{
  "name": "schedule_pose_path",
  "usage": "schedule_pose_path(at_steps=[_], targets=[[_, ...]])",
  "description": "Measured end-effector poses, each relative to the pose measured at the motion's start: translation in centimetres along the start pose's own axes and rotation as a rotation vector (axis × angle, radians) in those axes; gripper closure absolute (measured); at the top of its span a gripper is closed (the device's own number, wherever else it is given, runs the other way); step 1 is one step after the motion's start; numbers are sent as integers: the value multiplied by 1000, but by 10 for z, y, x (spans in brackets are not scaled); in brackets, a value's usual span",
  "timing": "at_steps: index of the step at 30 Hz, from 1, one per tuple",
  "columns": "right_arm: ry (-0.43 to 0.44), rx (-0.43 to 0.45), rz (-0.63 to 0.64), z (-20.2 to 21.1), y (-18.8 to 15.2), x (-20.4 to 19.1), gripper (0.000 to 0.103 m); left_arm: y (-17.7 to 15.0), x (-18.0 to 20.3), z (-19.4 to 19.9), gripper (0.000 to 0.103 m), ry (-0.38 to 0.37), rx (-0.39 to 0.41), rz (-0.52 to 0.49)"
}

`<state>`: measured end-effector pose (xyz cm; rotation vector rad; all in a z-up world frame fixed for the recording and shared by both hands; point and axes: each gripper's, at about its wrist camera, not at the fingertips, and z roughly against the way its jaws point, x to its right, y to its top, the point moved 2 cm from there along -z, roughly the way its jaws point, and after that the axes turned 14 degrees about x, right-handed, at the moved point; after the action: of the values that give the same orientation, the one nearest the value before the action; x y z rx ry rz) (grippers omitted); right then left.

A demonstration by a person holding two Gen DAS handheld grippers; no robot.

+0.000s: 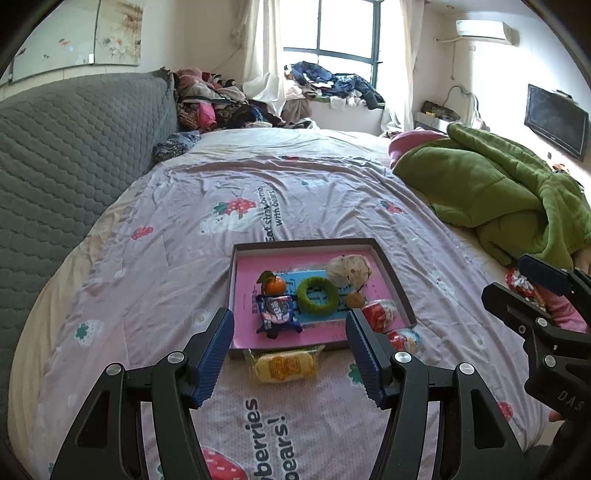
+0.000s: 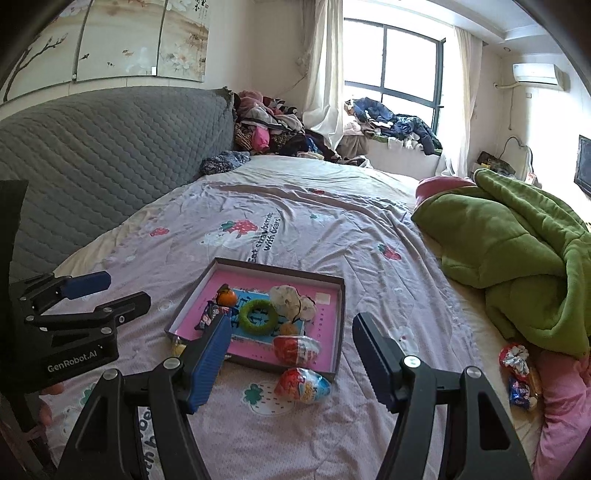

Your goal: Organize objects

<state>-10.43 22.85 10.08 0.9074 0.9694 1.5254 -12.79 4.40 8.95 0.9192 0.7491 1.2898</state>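
hidden/unclear: yellow snack pack (image 1: 283,365) half under the tray's near edge in the left wrist view; in the right wrist view only a yellow sliver shows behind the right gripper's left finger. Print on the packets too small to read. Small round brownish item (image 1: 355,299) in the tray, cannot tell what it is. Wrappers (image 2: 519,373) by the pink cloth at far right, blurred.
left gripper (image 1: 290,350): fingers apart, nothing between the pads, above the bed just short of the tray.
right gripper (image 2: 290,358): fingers apart, empty, over the tray's near edge.
tray (image 1: 384,258): shallow cardboard box lid, pink lining with a blue printed panel, lies flat on the bed.
in tray: blue cookie packet (image 1: 277,312) near left, orange with leaf (image 1: 275,285) just behind it, green fuzzy ring (image 1: 317,295) in the middle, crumpled white bag (image 1: 349,271) behind right, red-and-white egg packet (image 2: 295,349) at the near right corner.
outside tray: second egg packet (image 2: 304,382), red and blue, on the bed touching or just beside the tray's near right corner.
bed (image 1: 184,206): lilac cover with strawberry and bear print, wrinkled.
room: grey quilted headboard (image 1: 74,147) left, green blanket (image 1: 498,192) heaped right, clothes piled by the window (image 2: 391,66), air conditioner (image 1: 480,29) high on the wall, dark screen (image 1: 554,122) at right.
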Motion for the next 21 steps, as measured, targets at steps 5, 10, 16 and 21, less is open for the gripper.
schedule_pose_path(at_steps=[5,10,16,21], targets=[[-4,-7,-3,6,-12,1,35,-12,0,4,38,-1,-14,5],[-10,-23,-2,9,-24,5,35,-27,1,4,38,1,-35,11],[-16,-49,3,8,-44,6,35,-45,4,-1,38,0,-60,13],[-18,-66,4,5,-57,7,35,-58,6,-6,38,3,-79,4]])
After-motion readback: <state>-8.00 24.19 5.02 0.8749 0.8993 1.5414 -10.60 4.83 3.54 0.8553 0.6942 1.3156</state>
